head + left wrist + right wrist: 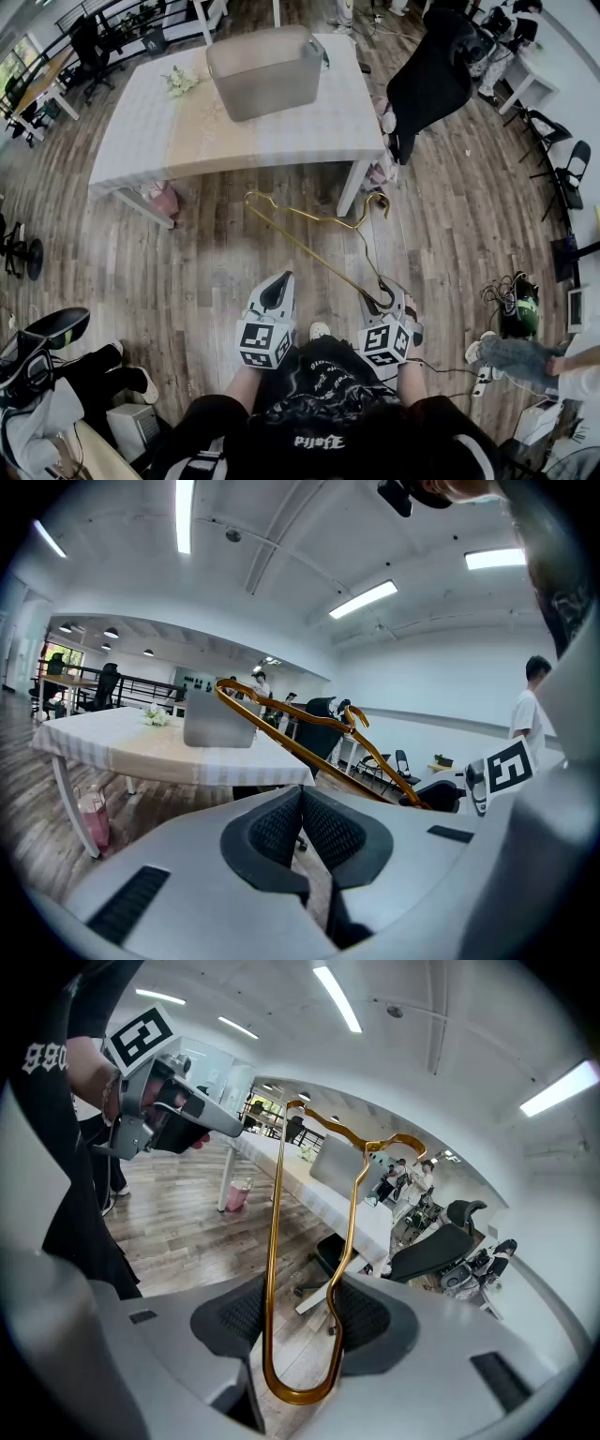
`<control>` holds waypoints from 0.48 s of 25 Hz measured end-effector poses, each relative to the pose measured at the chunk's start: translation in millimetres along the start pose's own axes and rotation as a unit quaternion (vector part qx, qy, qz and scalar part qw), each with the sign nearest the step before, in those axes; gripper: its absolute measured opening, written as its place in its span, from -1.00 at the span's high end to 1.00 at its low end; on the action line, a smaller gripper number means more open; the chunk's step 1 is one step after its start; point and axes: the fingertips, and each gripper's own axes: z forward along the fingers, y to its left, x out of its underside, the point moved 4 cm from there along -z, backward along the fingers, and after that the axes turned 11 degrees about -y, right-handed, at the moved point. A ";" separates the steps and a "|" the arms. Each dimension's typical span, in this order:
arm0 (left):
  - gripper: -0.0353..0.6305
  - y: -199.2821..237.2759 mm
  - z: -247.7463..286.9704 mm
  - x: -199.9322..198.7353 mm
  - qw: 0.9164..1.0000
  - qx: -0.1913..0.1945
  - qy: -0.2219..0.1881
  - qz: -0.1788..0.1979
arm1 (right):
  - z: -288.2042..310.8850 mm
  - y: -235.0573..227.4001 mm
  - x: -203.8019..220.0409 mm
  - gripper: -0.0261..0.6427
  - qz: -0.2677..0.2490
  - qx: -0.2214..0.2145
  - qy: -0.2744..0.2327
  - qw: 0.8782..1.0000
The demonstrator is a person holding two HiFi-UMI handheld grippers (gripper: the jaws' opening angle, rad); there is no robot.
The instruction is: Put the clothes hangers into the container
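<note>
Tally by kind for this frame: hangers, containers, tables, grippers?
gold wire hanger: 1
grey container: 1
white table: 1
grippers: 2, the left gripper and the right gripper
Total: 5

We cannot see inside the container (265, 70); its top reads as a pale blur. From the left tongs (302, 794), the hanger (292, 746) passes behind their housing, its lower end hidden. A pale bunch (180, 82) is too small to name.
</note>
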 end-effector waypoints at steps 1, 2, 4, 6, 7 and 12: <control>0.83 -0.7 -5.9 2.1 1.000 -0.004 0.002 -0.001 | -3.8 3.3 -0.7 0.26 -0.001 -0.001 0.000 1.000; 0.83 -1.3 -11.5 4.1 1.000 -0.008 0.003 -0.002 | -7.5 6.5 -1.4 0.26 -0.001 -0.002 -0.001 1.000; 0.83 -1.8 -20.7 7.0 1.000 -0.015 0.004 -0.004 | -13.3 11.5 -2.8 0.26 0.000 -0.002 -0.004 1.000; 0.83 -2.8 -25.2 8.4 1.000 -0.023 0.002 -0.005 | -16.4 11.9 -3.7 0.26 -0.002 -0.002 -0.008 1.000; 0.83 -4.5 -26.3 8.8 1.000 -0.026 0.000 -0.005 | -17.6 10.7 -3.4 0.26 -0.005 -0.003 -0.010 1.000; 0.83 -18.1 -29.0 10.6 0.999 -0.040 -0.007 -0.002 | -23.7 2.8 3.1 0.26 -0.012 -0.010 -0.023 1.000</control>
